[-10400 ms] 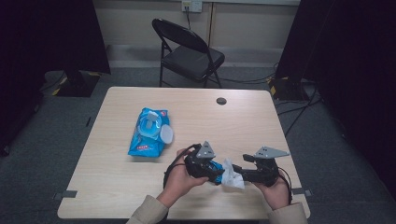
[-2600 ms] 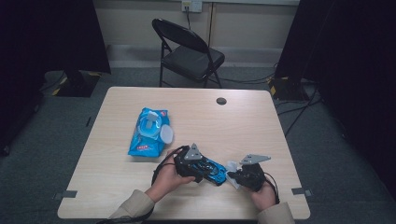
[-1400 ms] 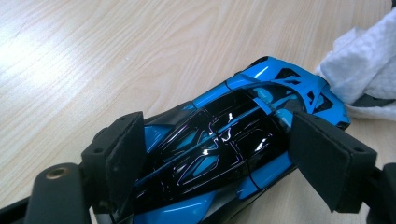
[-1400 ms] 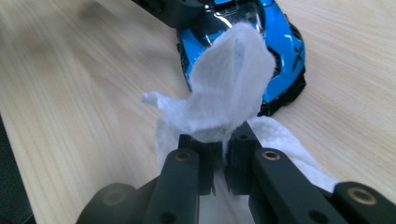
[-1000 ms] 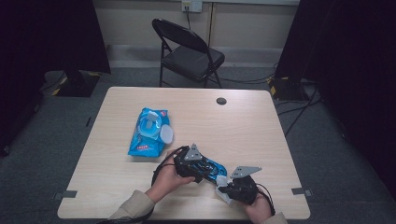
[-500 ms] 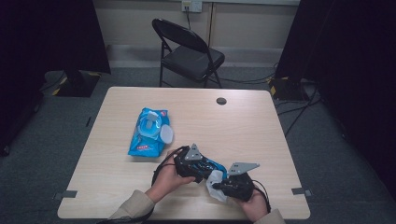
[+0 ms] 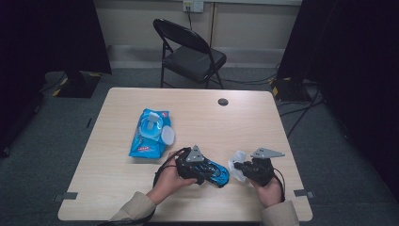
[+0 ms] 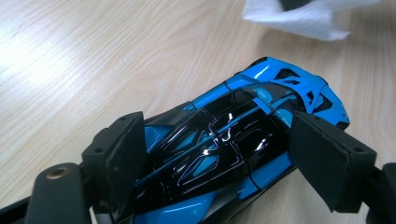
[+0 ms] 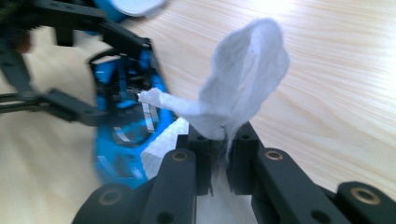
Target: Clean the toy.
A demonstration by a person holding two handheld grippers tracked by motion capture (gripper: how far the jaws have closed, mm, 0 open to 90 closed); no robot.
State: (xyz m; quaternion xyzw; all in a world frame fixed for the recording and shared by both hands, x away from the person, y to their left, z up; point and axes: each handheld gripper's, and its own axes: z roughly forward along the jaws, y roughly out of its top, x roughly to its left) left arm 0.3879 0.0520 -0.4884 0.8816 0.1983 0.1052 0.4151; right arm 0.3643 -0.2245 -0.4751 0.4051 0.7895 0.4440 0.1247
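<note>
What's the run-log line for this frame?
left gripper: shut on blue toy car | right gripper: shut on white wipe, beside car | wipes pack: on table, untouched

Both grippers are showing matte black bodies built of flat link bars. The left gripper [image 7: 203, 168] is wearing a grey three-cornered plate on top, and a black cable is looping from its rear; its jaws are ending in thick, square black foam pads [image 8: 122, 154], with a brass-coloured rivet sitting in the link below. The right gripper [image 7: 248, 168] is carrying a matching grey plate and a black cable, and brass-ringed screws are dotting its black links. The person is wearing tan long sleeves [image 7: 133, 212].
</note>
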